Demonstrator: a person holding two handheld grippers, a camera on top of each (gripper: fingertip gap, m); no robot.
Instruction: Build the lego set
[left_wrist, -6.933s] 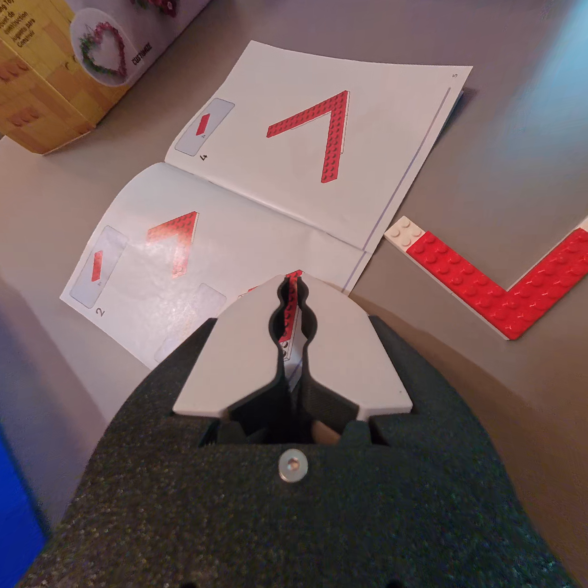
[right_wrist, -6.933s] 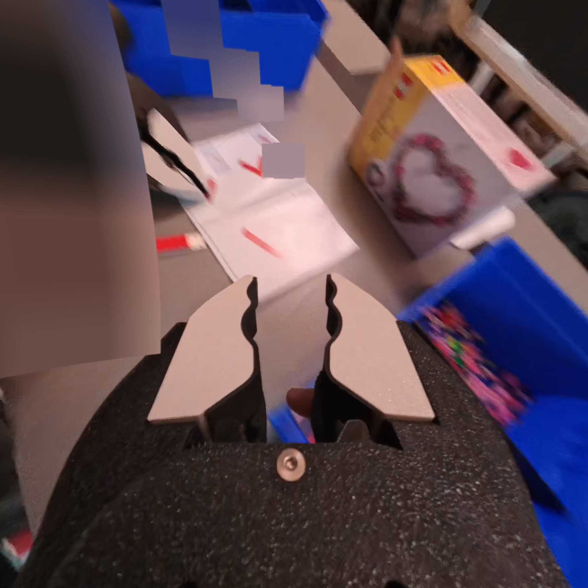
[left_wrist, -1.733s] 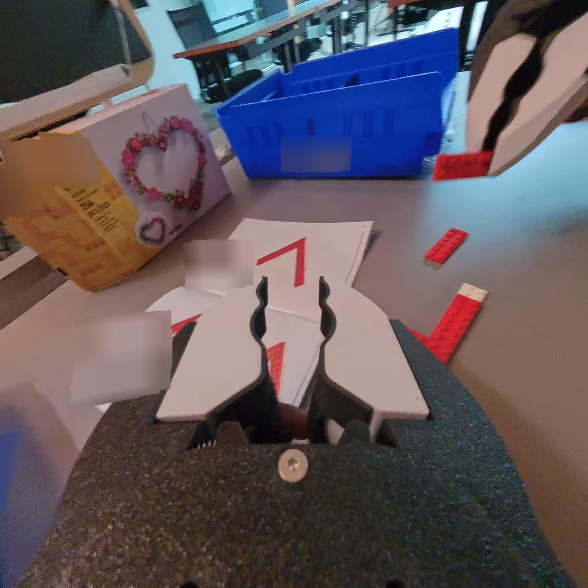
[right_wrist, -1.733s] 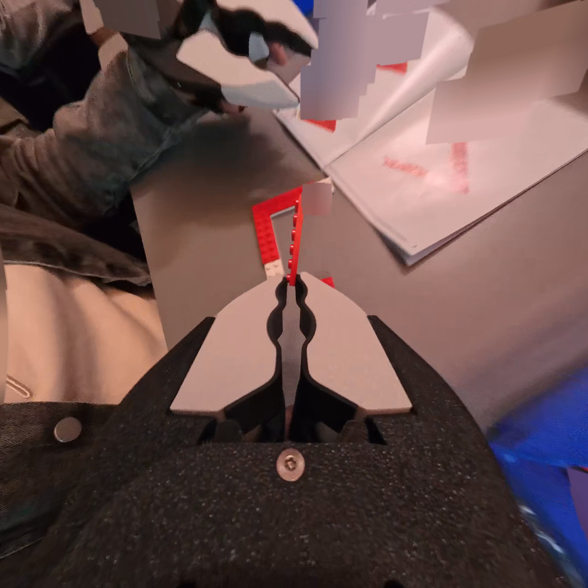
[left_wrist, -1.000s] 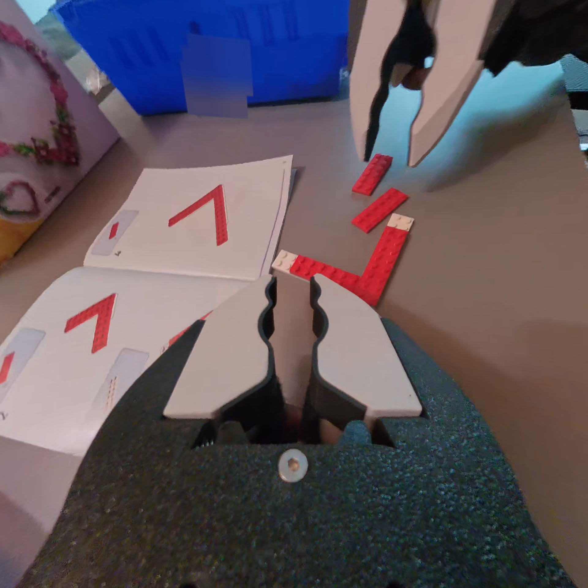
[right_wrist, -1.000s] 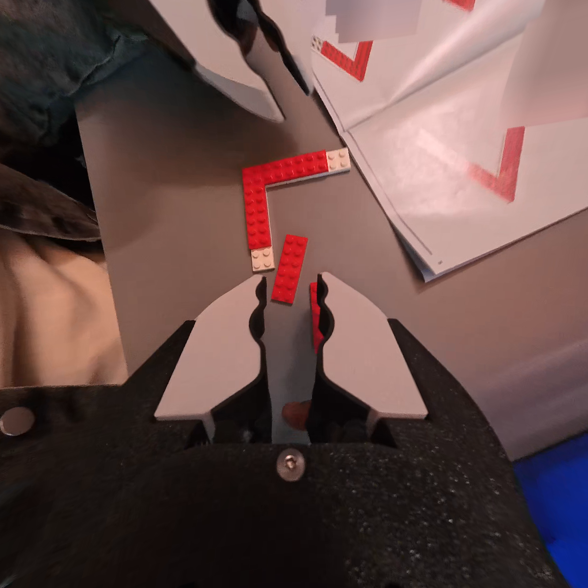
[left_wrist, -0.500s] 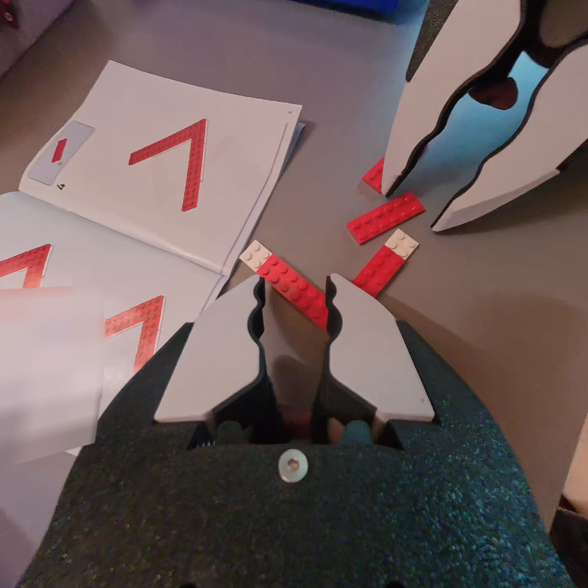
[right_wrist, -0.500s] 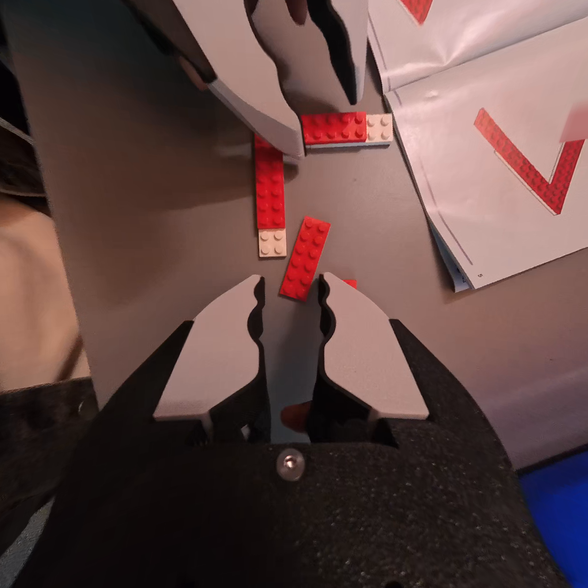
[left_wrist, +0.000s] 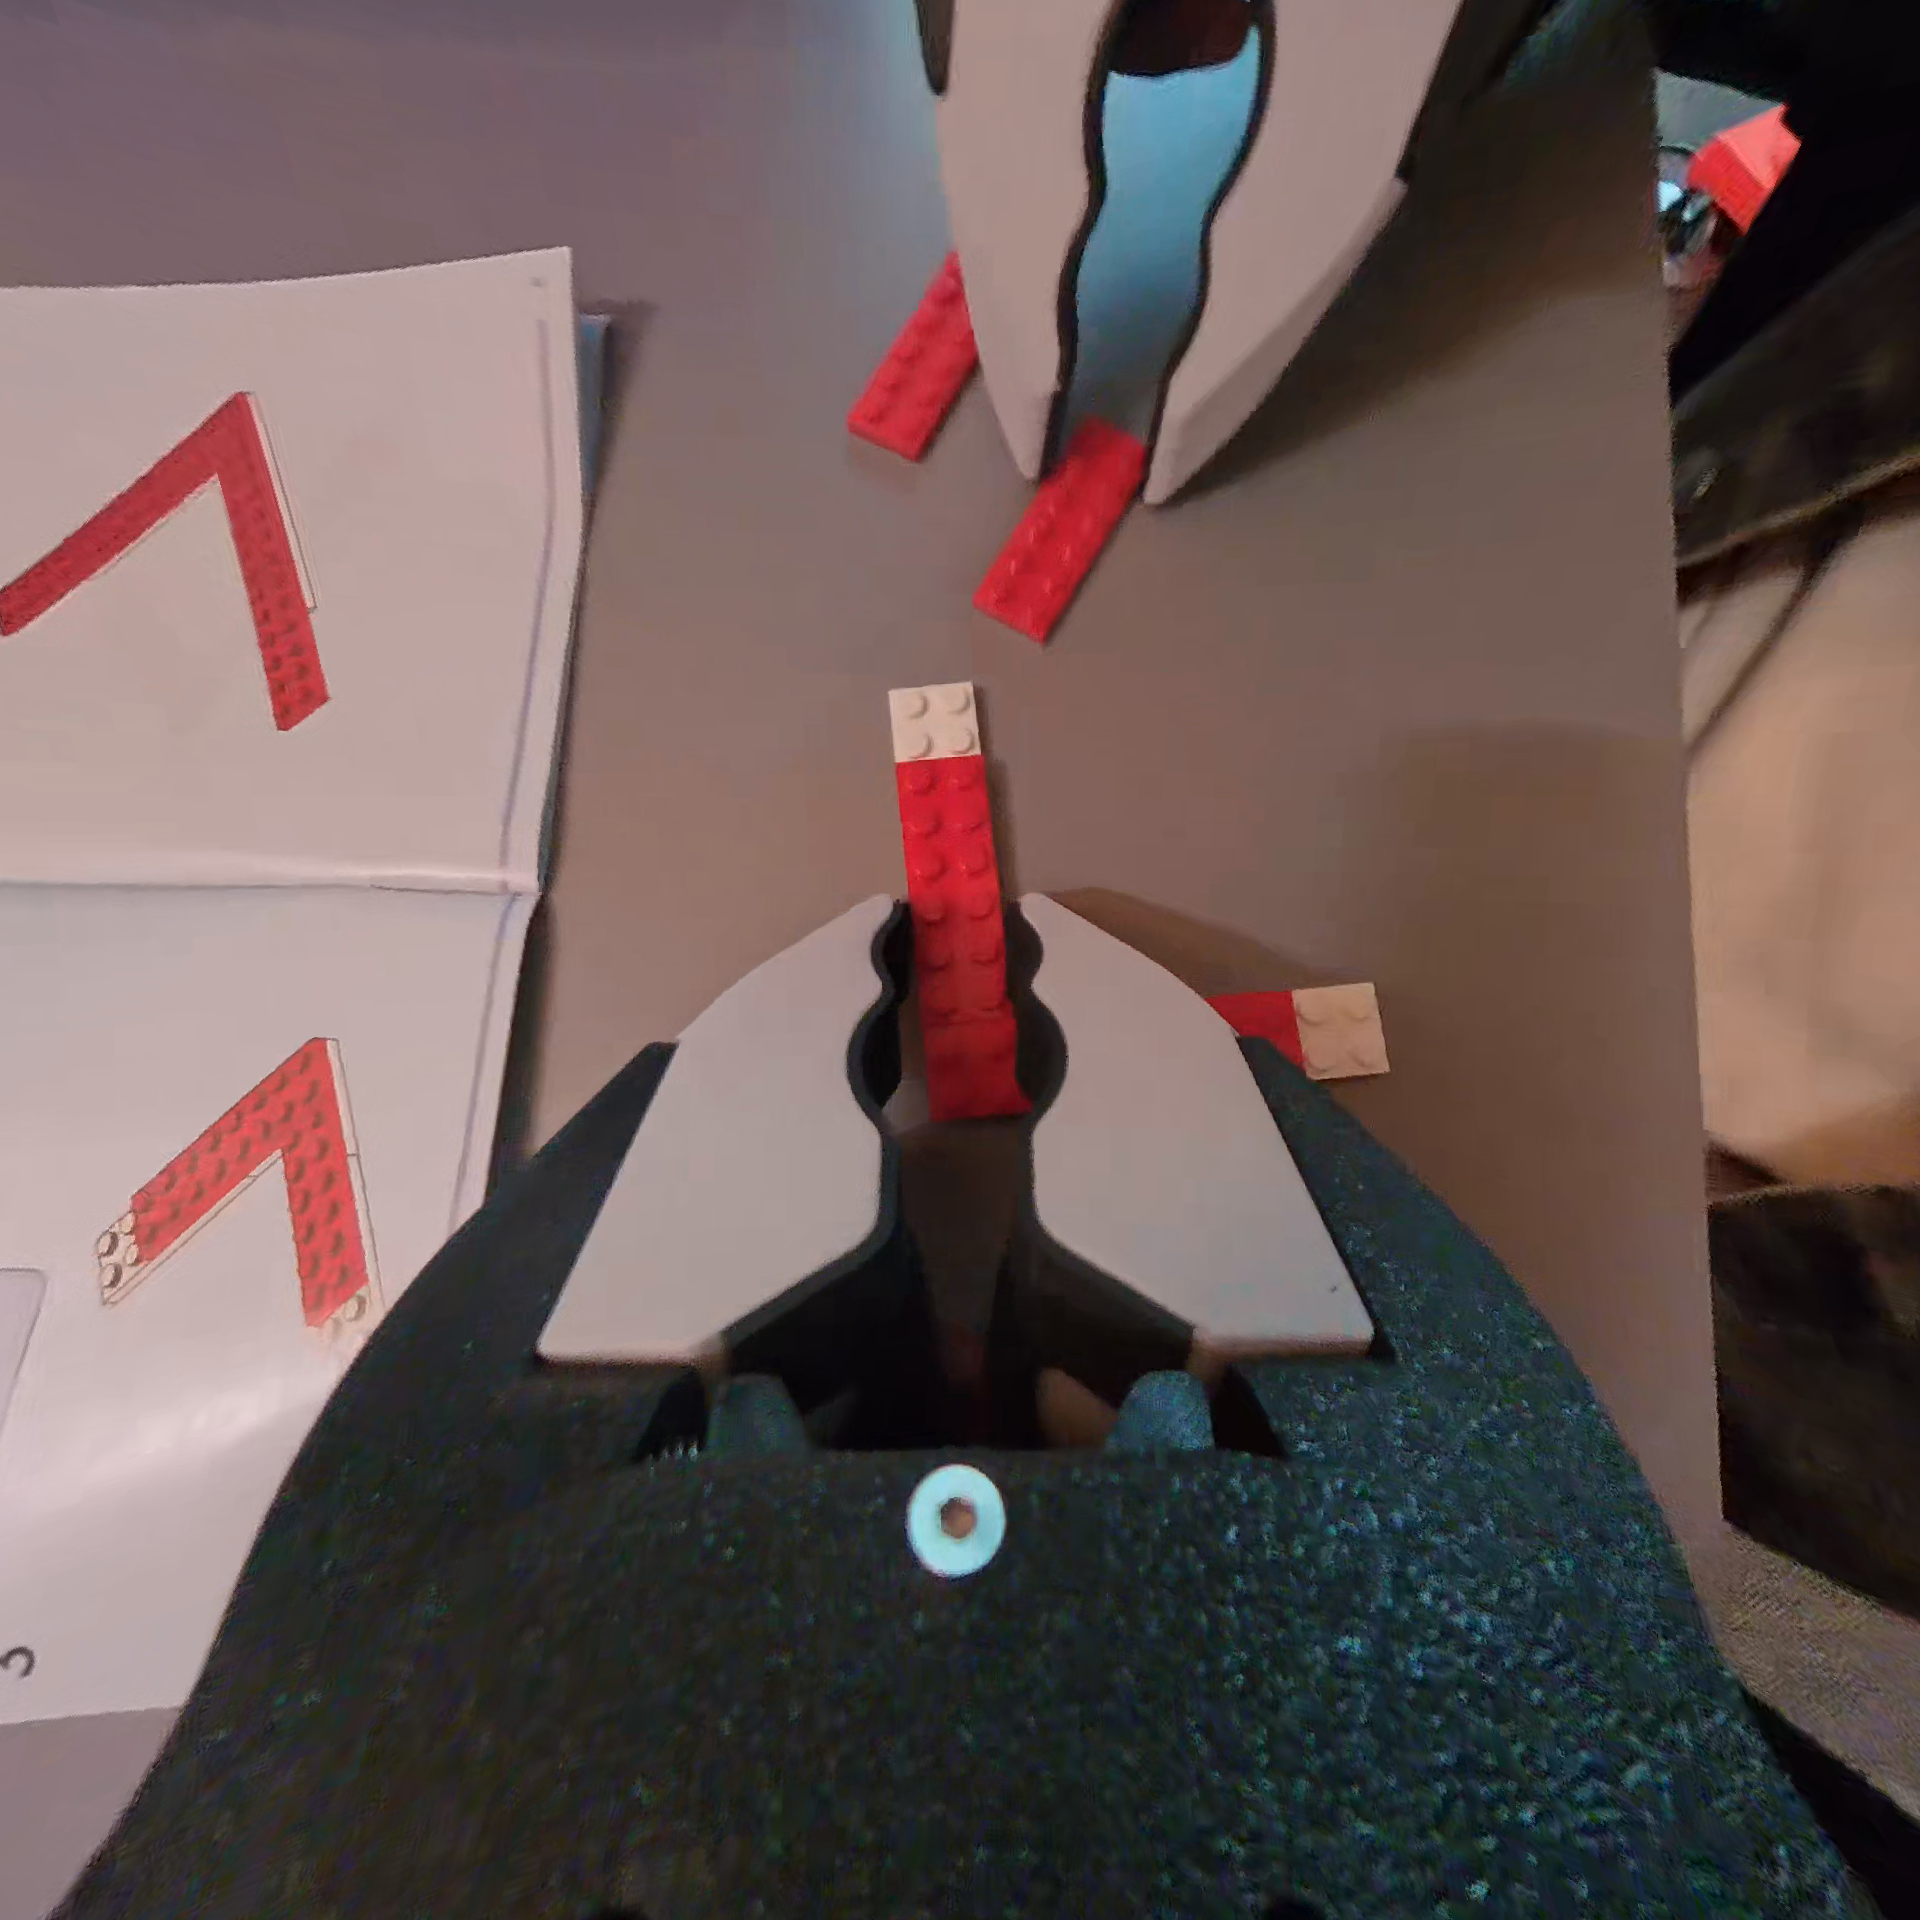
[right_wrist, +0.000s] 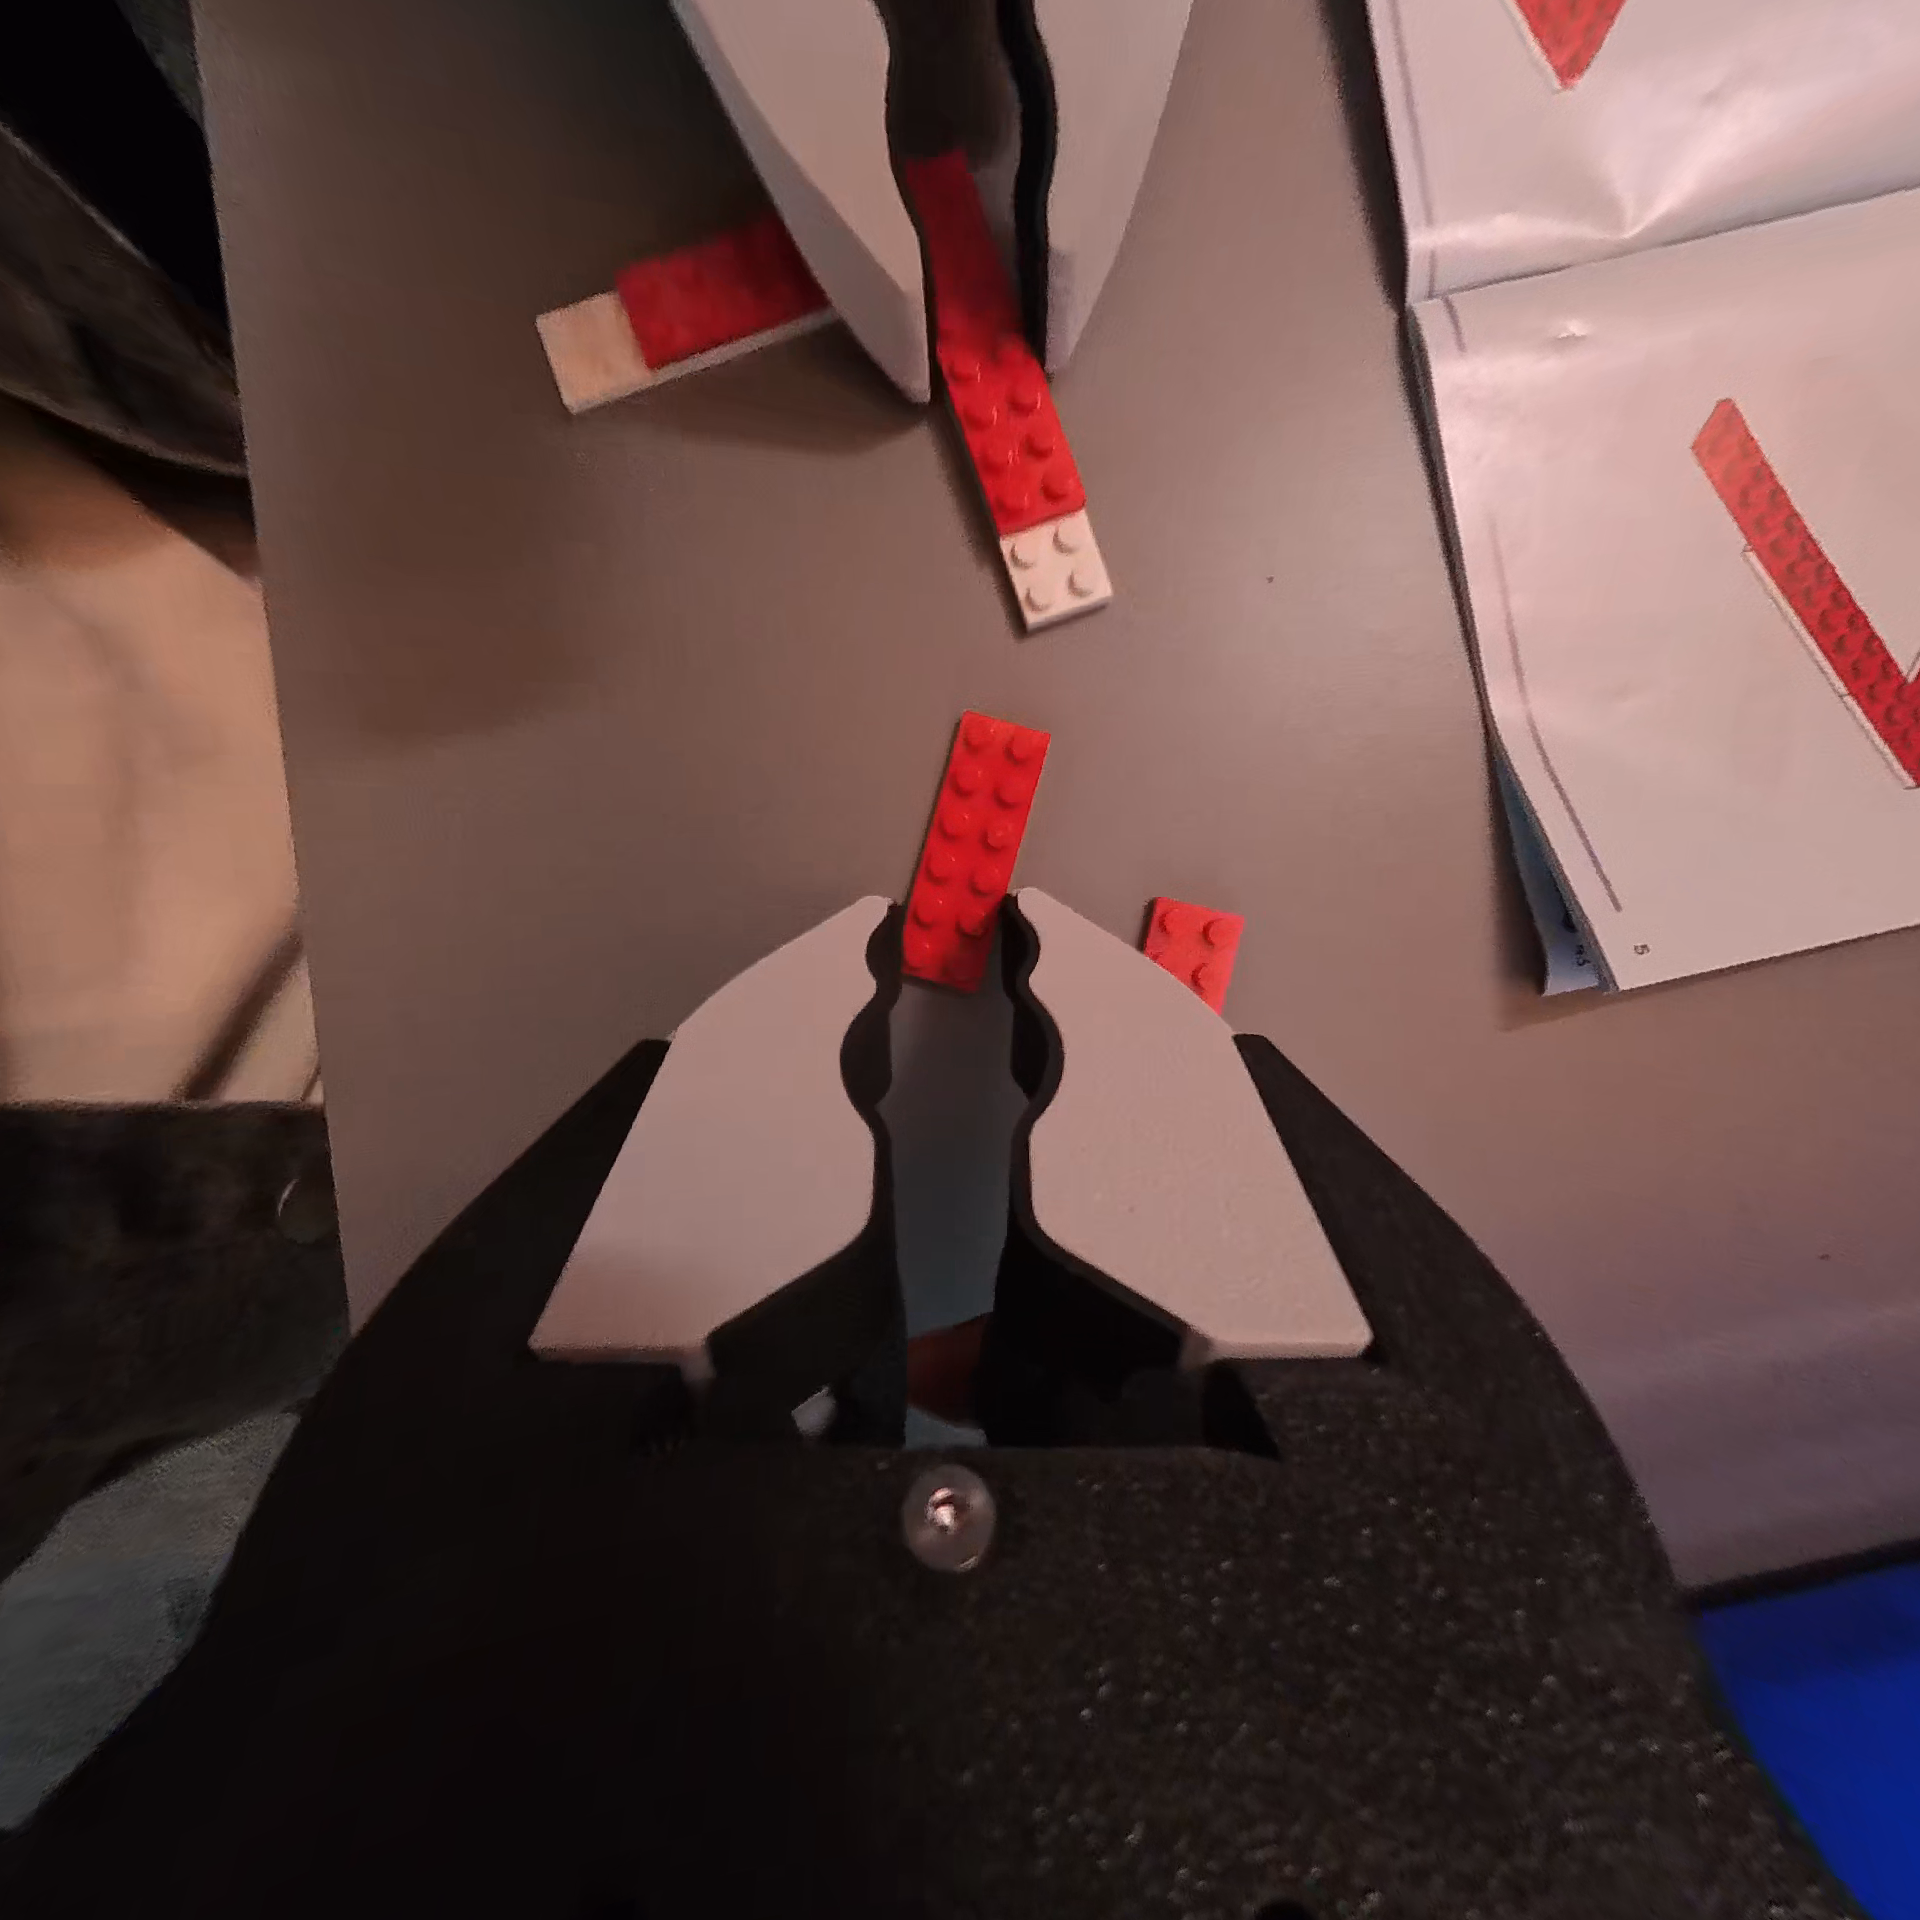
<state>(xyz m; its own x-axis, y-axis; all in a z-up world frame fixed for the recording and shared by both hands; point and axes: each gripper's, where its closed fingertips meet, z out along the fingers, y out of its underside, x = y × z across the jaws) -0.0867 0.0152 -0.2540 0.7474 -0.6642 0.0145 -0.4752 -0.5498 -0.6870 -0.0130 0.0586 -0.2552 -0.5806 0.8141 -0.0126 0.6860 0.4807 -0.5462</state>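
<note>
Grey desk (left_wrist: 1299, 727) carries thin, stiff, light red studded plastic plates. Left gripper (left_wrist: 958, 914) clamps the red L-shaped plate assembly (left_wrist: 951, 883) by its long edges. Right gripper (right_wrist: 948, 914), at its twelve o'clock, narrowly straddles a loose red plate (right_wrist: 977, 831); a firm grip on it I cannot tell.

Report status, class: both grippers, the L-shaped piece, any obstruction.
Left gripper shut on L-shaped piece. Right gripper closing around loose red plate, grip unconfirmed. Second red plate beside it; path unobstructed.

Dim warm light, soft shadows, wide-angle edge distortion, slight blur
</note>
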